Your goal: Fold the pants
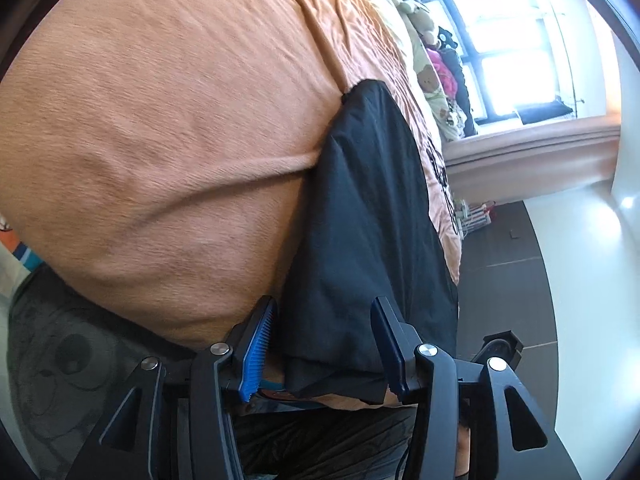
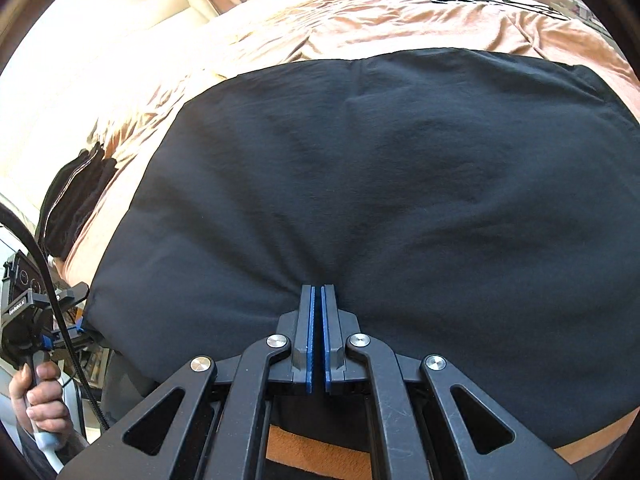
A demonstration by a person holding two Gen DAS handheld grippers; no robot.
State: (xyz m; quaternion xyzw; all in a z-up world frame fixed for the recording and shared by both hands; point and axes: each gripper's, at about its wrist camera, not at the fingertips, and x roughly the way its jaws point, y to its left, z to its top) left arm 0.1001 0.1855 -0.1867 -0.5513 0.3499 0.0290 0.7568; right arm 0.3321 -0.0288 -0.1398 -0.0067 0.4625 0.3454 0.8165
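Note:
Black pants (image 2: 380,184) lie spread flat on an orange bedspread (image 2: 280,28). My right gripper (image 2: 319,292) is shut on the near edge of the pants, and the cloth puckers at its tips. In the left wrist view the pants (image 1: 360,220) run away as a long dark strip, and their near end lies between the jaws. My left gripper (image 1: 326,312) is open around that end, with blue pads on both sides. The left gripper also shows in the right wrist view (image 2: 76,320), at the left corner of the pants, held by a hand.
A second dark garment (image 2: 76,196) is piled at the left edge of the bed. Pillows and plush toys (image 1: 424,52) sit at the head of the bed below a bright window (image 1: 516,44). Dark floor (image 1: 512,272) runs beside the bed.

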